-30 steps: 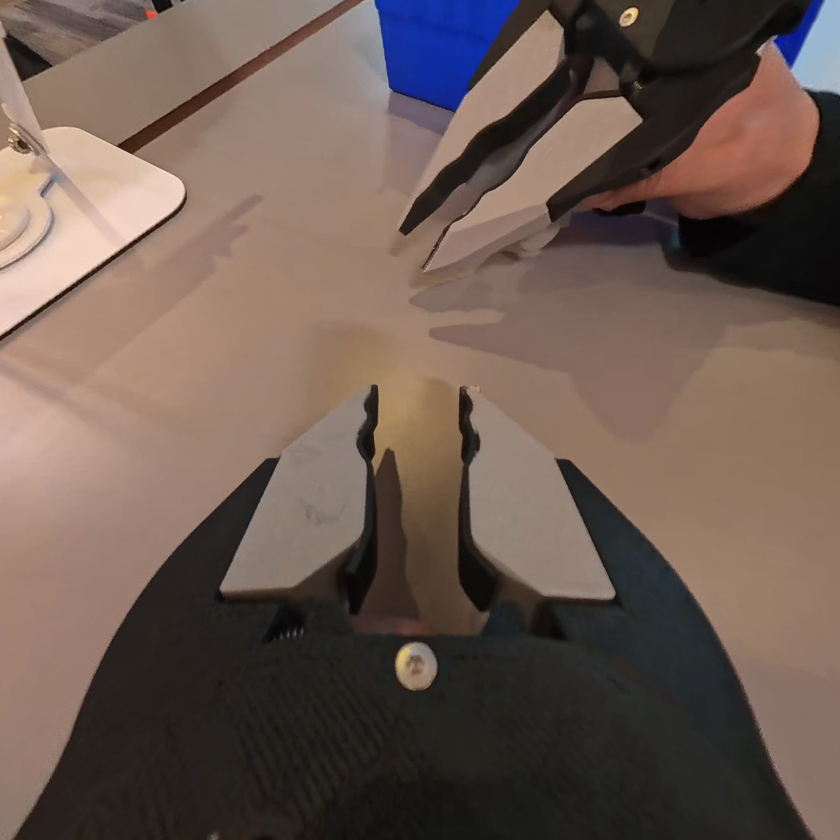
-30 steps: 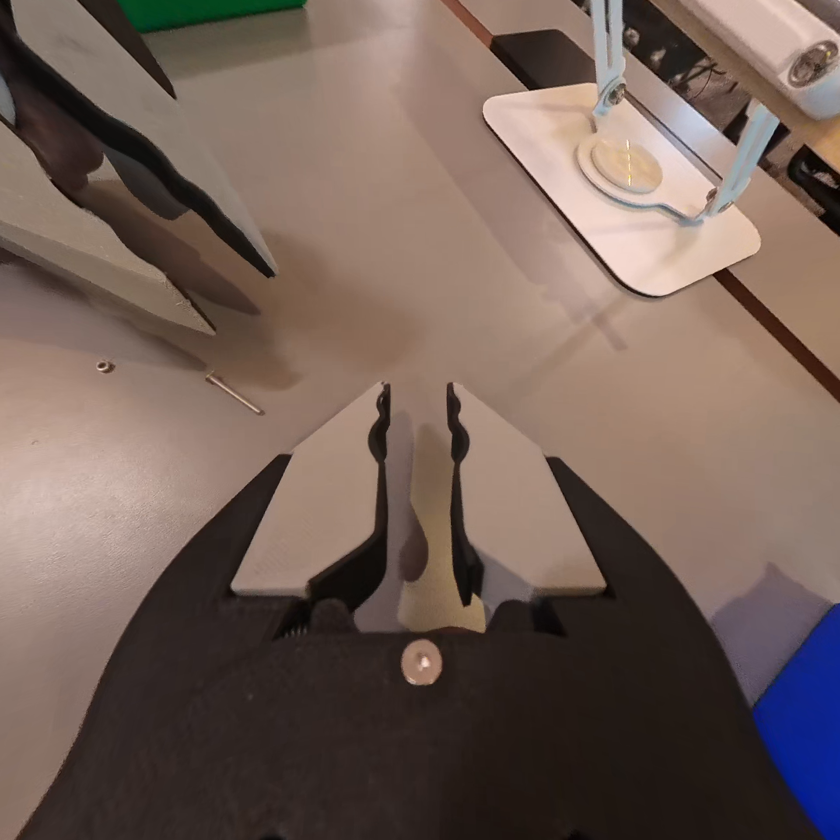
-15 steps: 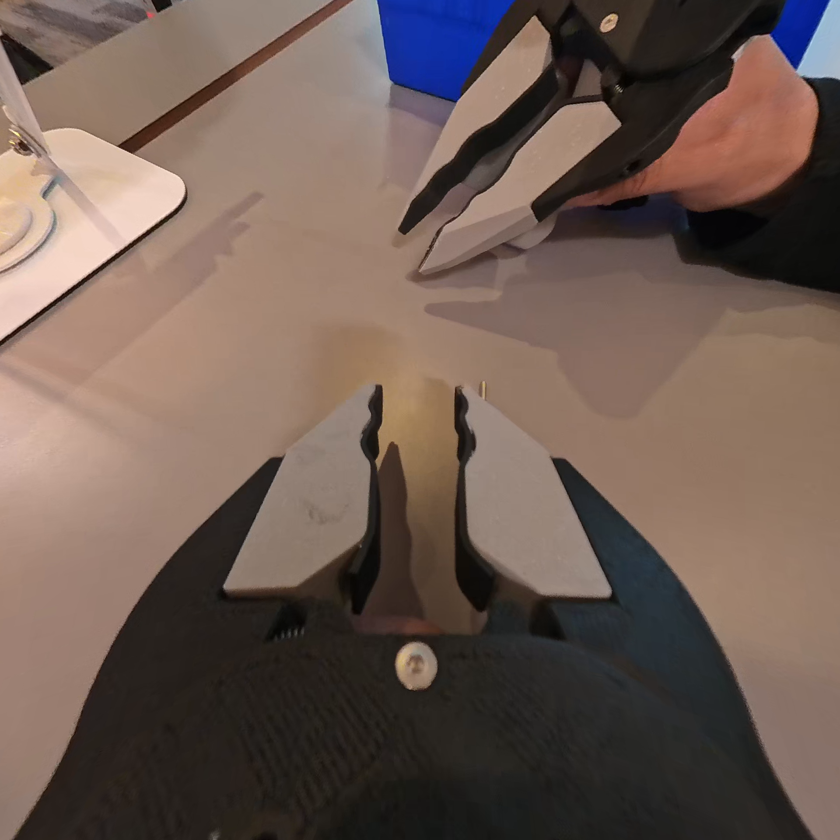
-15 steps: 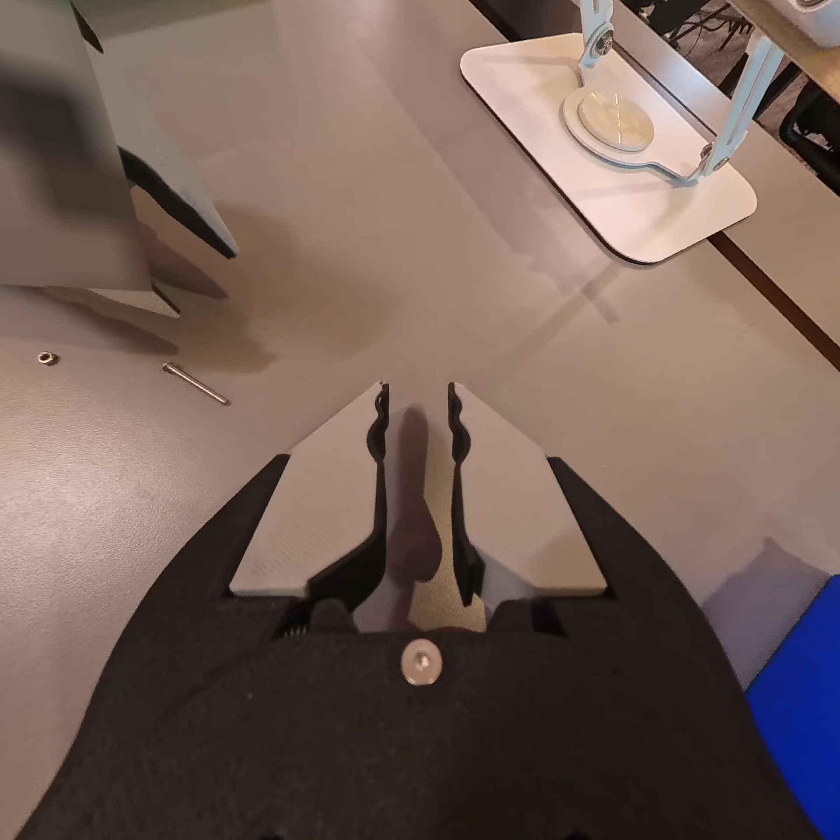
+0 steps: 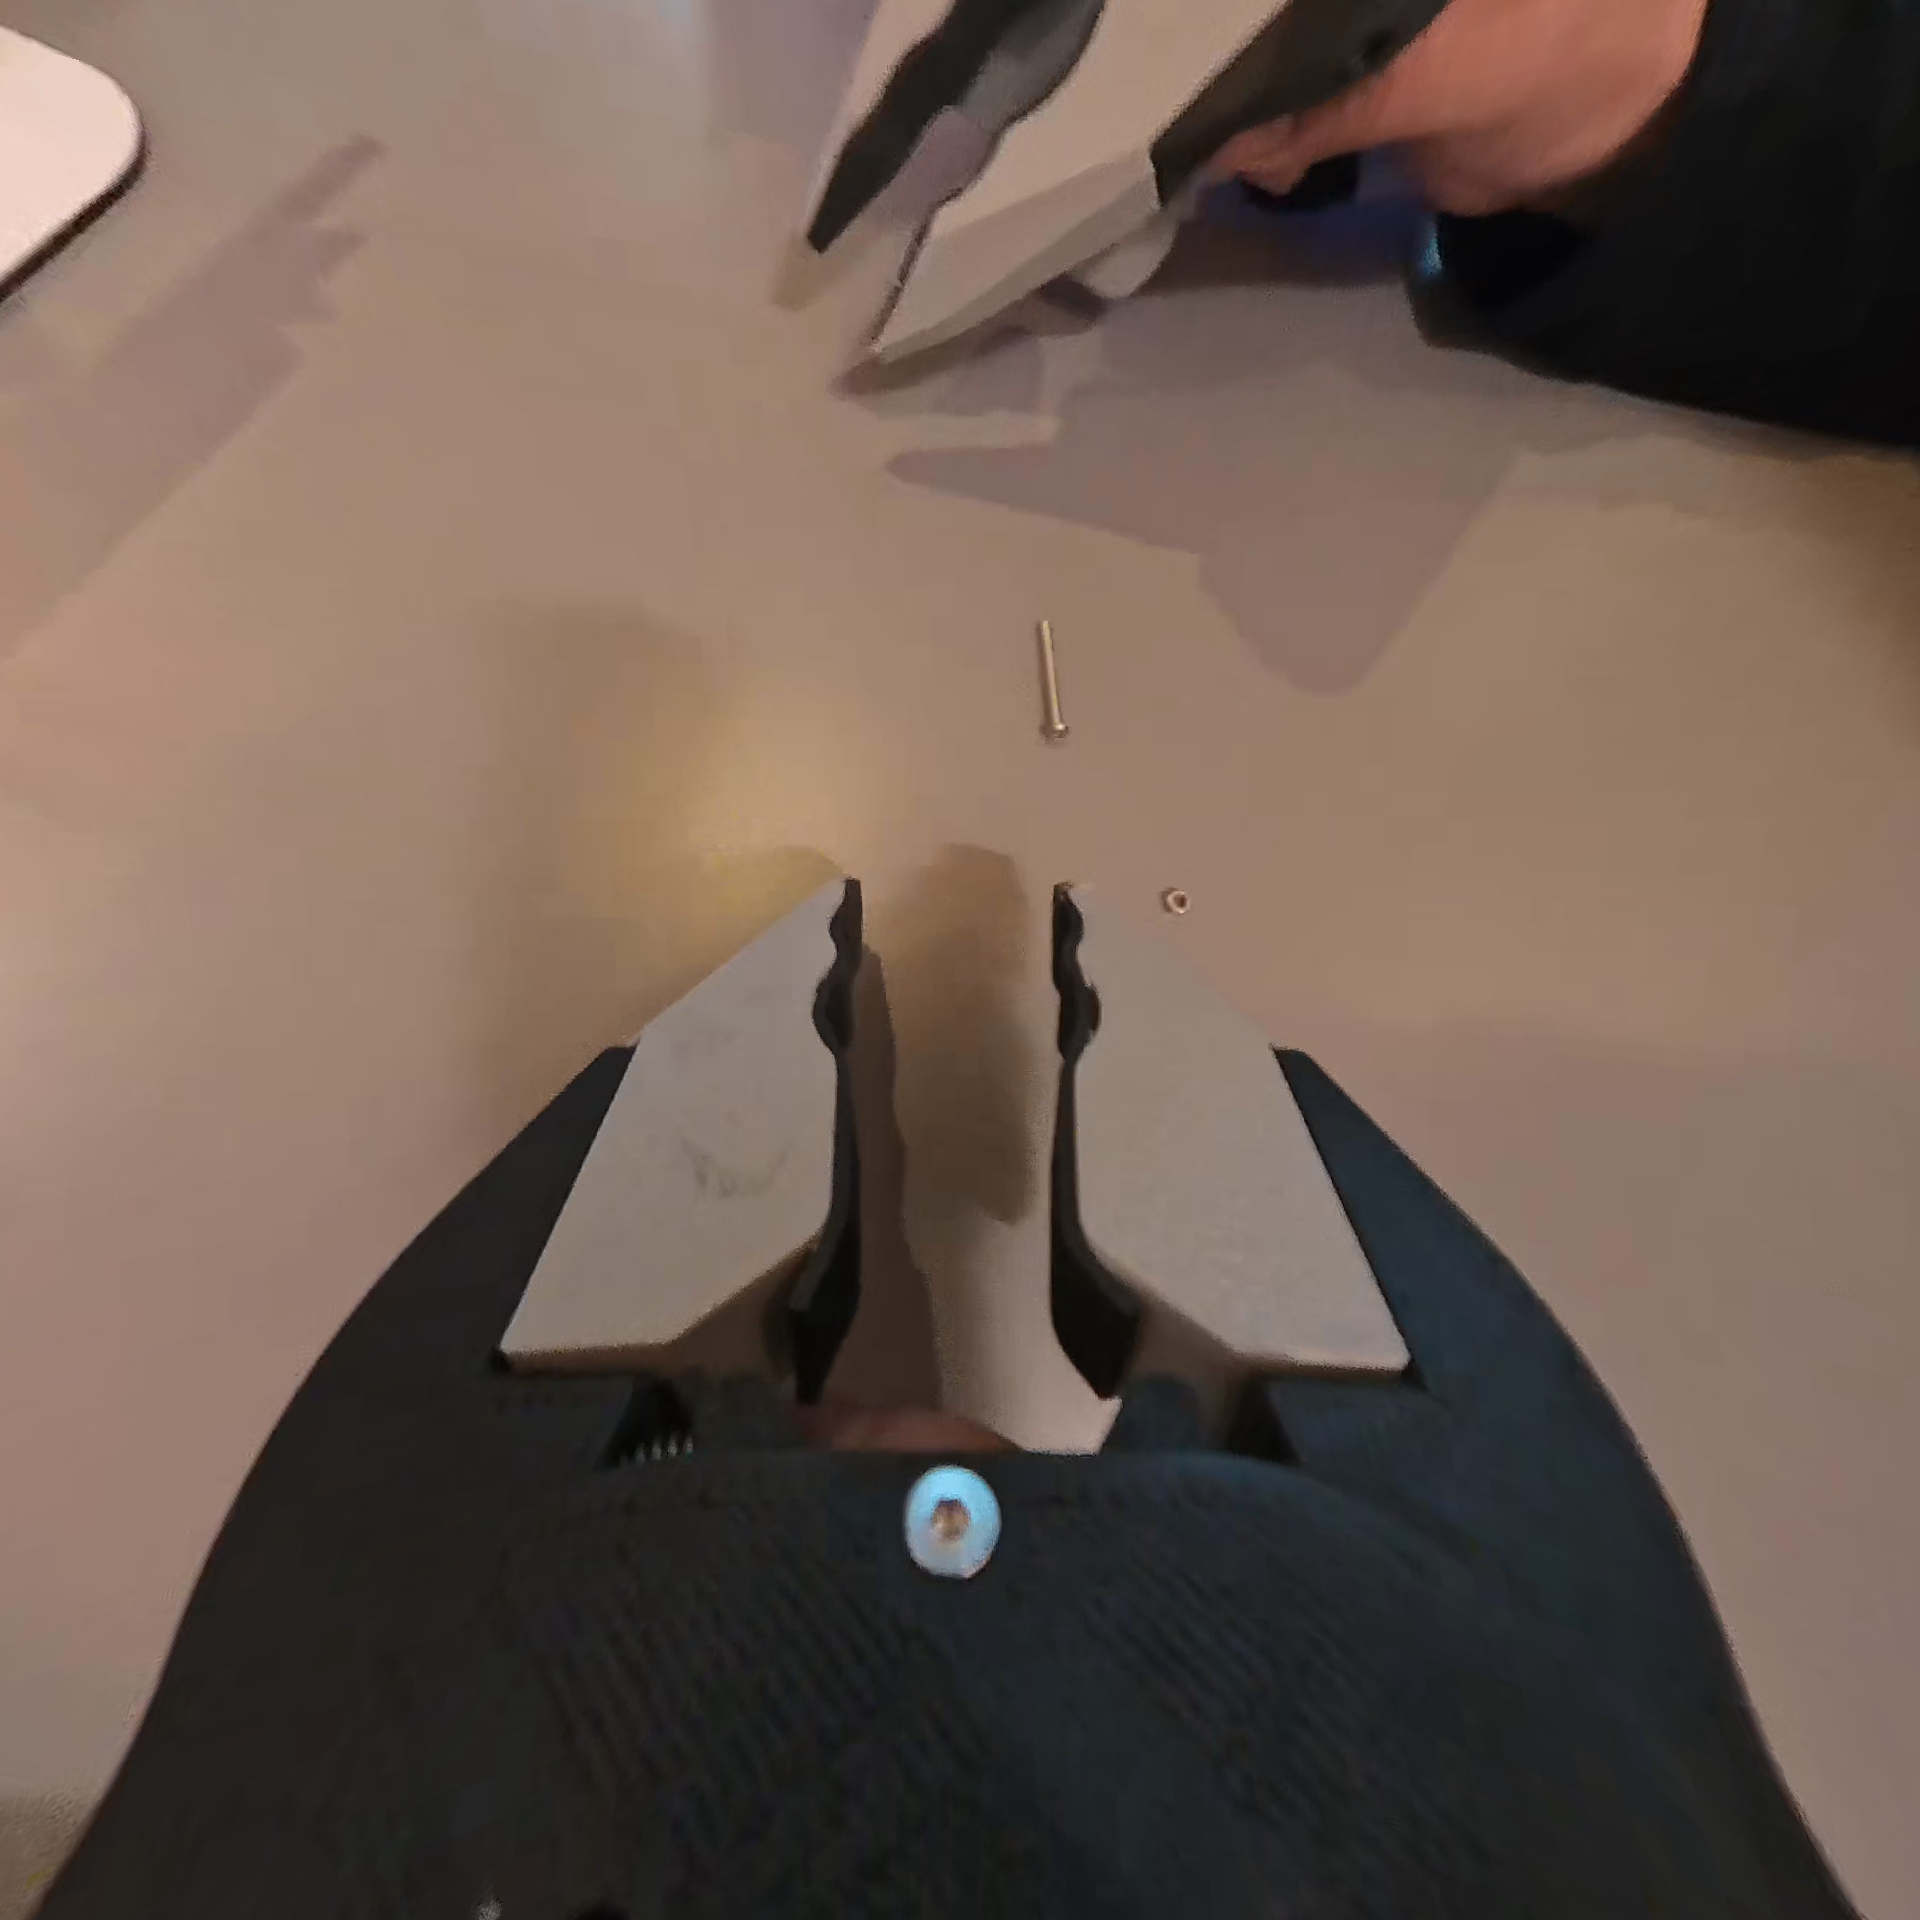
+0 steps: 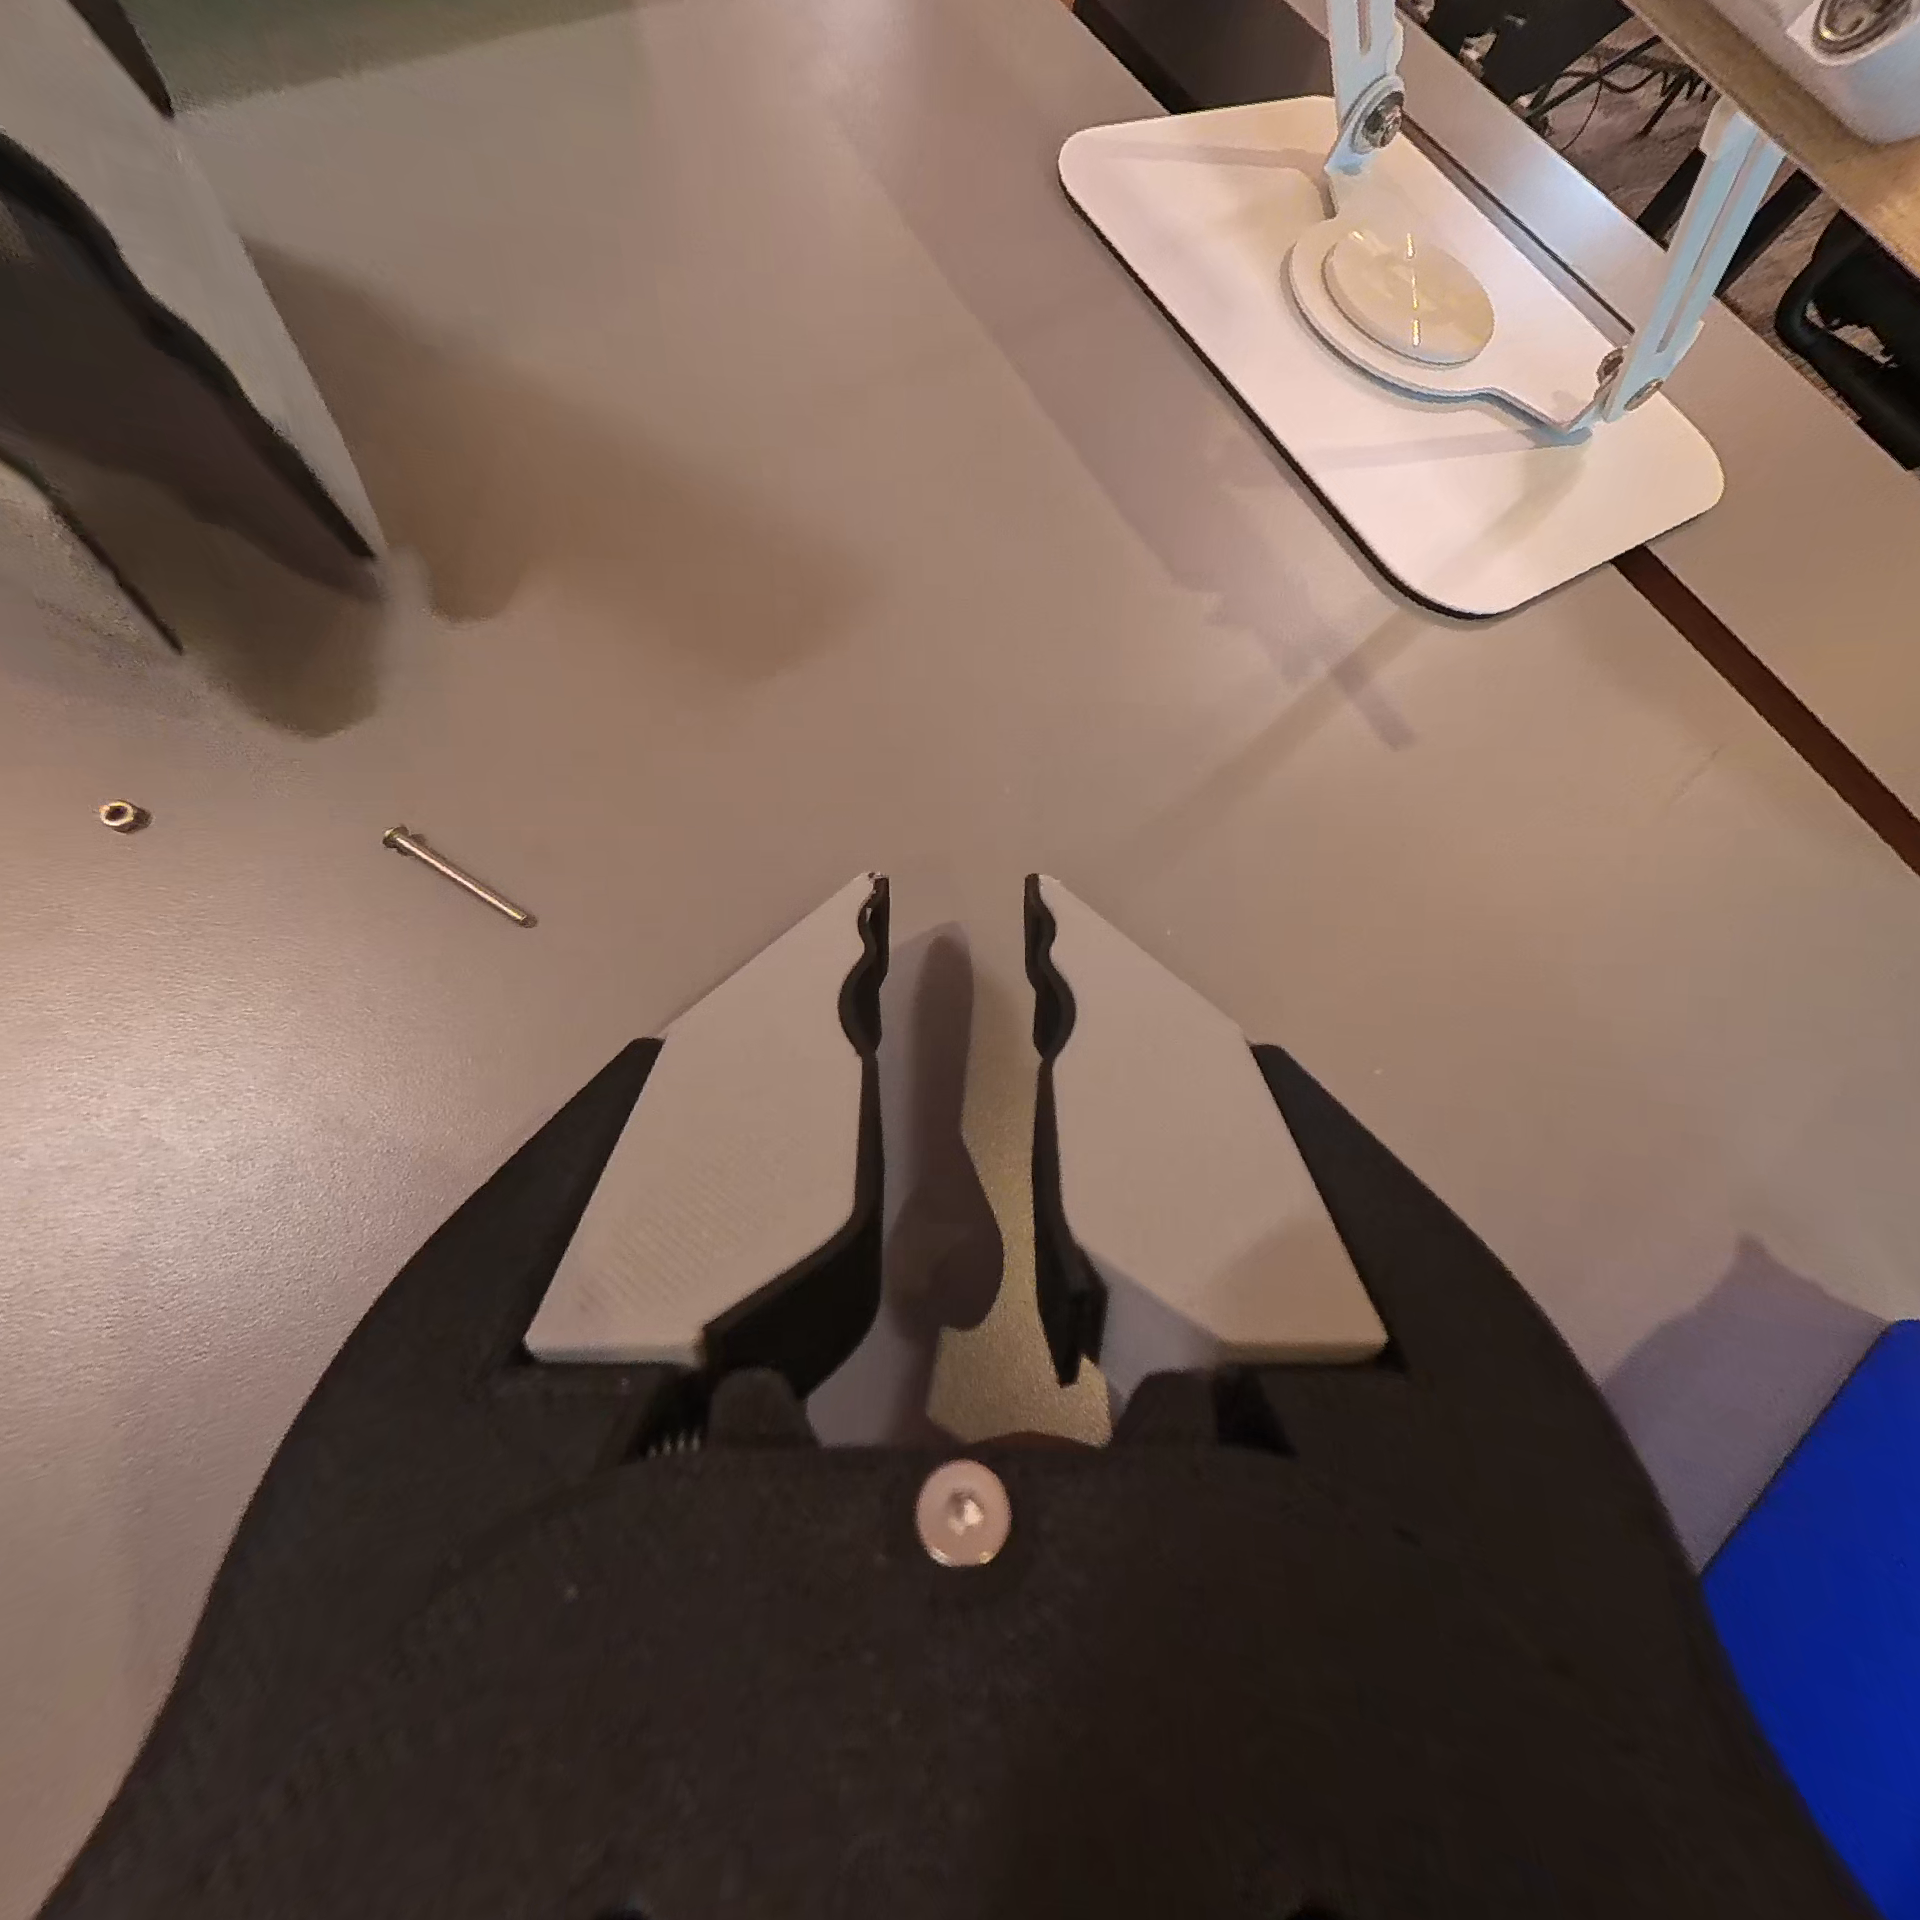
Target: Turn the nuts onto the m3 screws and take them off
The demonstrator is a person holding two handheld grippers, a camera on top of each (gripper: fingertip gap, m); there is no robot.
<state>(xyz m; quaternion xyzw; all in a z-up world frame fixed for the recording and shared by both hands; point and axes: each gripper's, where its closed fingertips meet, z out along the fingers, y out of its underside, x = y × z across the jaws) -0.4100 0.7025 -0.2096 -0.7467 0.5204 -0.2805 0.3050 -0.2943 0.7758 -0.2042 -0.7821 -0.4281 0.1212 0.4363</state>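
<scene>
The screw (image 5: 1049, 681) lies flat on the grey bench (image 5: 416, 623), bare of any nut, just ahead of my left tongs (image 5: 954, 889) and a little to their right; from my right camera I see the same screw (image 6: 457, 876) lying at a slant, off to the left of my right tongs (image 6: 956, 881). The nut (image 5: 1174, 901) sits loose on the bench just beside the right fingertip of the left tongs, apart from the screw — in the right view the nut (image 6: 124, 816) is farther left than the screw, with a clear gap between them. My left tongs stand narrowly parted and hold nothing, the bench showing between the fingers. My right tongs are likewise parted by a narrow gap and empty. In the left view the right tongs (image 5: 862, 281) hang tilted over the bench beyond the screw, gripped by a hand (image 5: 1507, 114) in a dark sleeve, blurred. Farther off — at the right view's upper right — a white stand base (image 6: 1455, 499) rests on the bench, and a blue bin (image 6: 1829, 1621) shows at the lower right edge.
</scene>
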